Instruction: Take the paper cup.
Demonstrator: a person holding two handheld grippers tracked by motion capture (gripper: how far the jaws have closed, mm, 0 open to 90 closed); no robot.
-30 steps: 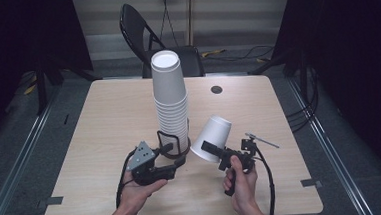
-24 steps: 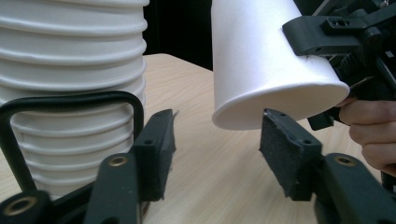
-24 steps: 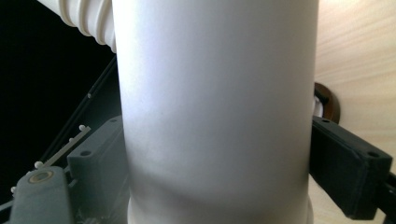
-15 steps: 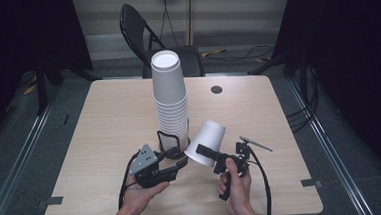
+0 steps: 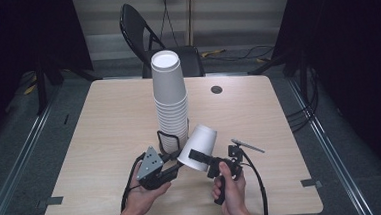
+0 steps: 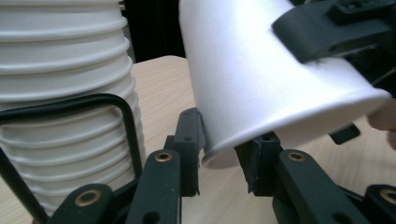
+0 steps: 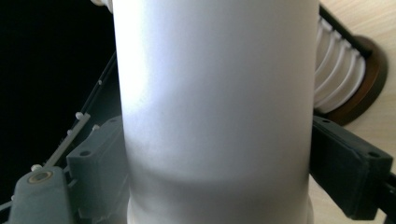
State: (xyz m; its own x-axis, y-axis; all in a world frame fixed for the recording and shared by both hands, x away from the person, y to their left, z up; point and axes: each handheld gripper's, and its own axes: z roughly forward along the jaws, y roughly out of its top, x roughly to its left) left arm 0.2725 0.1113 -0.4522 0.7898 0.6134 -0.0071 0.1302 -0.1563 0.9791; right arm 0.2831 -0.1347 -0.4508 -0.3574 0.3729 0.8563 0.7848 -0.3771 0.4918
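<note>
A tall stack of white paper cups [image 5: 170, 103] [image 6: 60, 116] [image 7: 336, 70] stands in a black wire holder [image 5: 166, 135] [image 6: 126, 121] at mid-table. In front of it a single white cup [image 5: 198, 144] [image 6: 261, 70] [image 7: 215, 116] hangs tilted, mouth down-left, with my right gripper [image 5: 197, 158] [image 7: 215, 172] shut across its wall. My left gripper [image 5: 179, 164] [image 6: 222, 154] reaches in from the left. Its jaws have just been closing, and the lowest part of the cup's rim sits between them. One pad touches the wall, and a gap still shows between the pads.
The wooden table [image 5: 104, 123] has a dark round grommet [image 5: 216, 90] at the back right and tape marks [image 5: 308, 183] near its front corners. A black chair [image 5: 144, 35] stands behind the table. Cables trail from both grippers toward the front edge.
The right gripper has carried the tilted cup left and slightly down, toward the left gripper. The left jaws have narrowed around the cup's rim.
</note>
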